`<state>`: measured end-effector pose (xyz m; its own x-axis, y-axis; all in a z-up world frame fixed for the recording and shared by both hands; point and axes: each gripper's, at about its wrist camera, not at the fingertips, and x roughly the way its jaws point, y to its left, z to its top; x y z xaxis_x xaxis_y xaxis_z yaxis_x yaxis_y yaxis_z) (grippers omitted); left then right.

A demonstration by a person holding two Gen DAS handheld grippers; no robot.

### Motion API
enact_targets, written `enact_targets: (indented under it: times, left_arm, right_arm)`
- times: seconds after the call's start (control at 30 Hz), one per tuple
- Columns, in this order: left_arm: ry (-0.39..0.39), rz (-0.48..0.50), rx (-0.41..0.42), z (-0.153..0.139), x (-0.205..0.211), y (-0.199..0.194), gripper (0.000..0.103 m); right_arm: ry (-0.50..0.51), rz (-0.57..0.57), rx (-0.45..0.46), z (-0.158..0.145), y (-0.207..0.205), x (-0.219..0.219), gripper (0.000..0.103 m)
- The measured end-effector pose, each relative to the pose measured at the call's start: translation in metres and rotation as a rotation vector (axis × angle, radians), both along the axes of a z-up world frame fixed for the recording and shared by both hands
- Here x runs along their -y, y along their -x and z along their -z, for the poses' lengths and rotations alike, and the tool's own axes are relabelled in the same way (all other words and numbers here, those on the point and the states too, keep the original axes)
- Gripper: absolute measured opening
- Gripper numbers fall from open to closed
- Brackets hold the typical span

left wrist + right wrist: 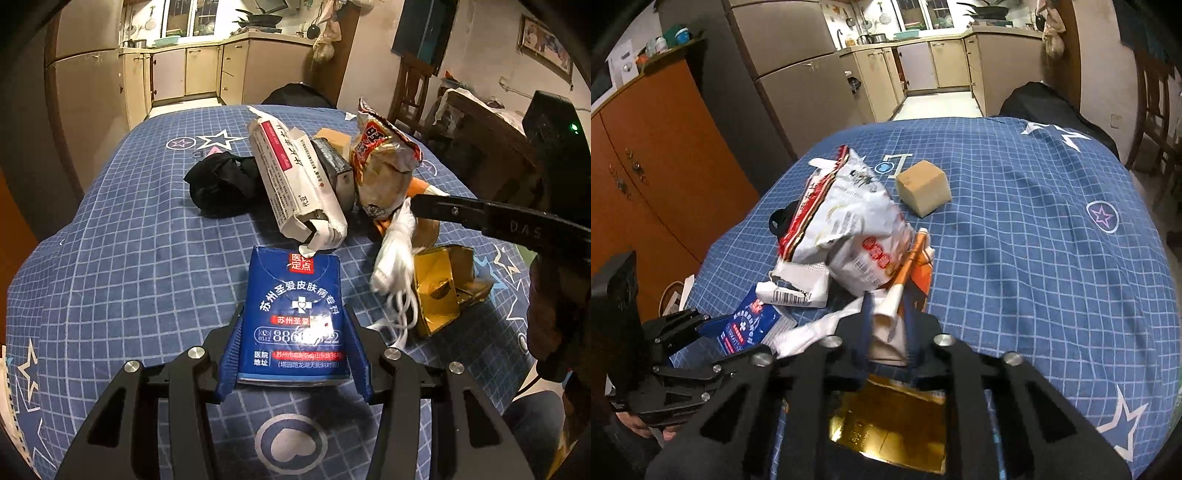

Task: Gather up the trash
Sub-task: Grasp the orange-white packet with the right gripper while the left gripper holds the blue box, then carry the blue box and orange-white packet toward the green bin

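**Blue tissue pack clamped, white cloth gripped beside it**

The left tongs [293,354] are clamped on a glossy blue tissue pack [295,317] printed with white Chinese text, a red label and a phone number, resting on the checked blue counter [129,258]. Just right of the pack, the right tongs [886,325] pinch a crumpled white cloth [395,251], above a gold foil box [439,288].

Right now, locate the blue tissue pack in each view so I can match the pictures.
Left wrist: blue tissue pack sits bottom centre, held between the left tongs.
Right wrist: the pack is at lower left, partly hidden, gripped by those tongs.
Shared landmark: the white barcoded box end just beyond the pack.
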<state>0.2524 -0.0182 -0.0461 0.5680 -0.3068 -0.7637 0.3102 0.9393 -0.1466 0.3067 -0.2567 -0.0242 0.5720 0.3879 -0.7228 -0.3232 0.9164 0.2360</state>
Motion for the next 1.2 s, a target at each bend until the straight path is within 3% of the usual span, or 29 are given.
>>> enact_targets:
  times: [0.5, 0.97, 1.2]
  left_arm:
    - [0.03, -0.056, 0.041, -0.008, 0.0, 0.017, 0.051]
    - [0.095, -0.125, 0.162, -0.064, -0.024, 0.046, 0.05]
    - [0.124, -0.041, 0.199, -0.099, 0.019, 0.051, 0.05]
  right_arm:
    - [-0.039, 0.15, 0.244, -0.063, 0.036, 0.039, 0.009]
    - [-0.035, 0.164, 0.313, -0.082, 0.076, 0.051, 0.009]
    - [-0.033, 0.221, 0.367, -0.099, 0.11, 0.076, 0.009]
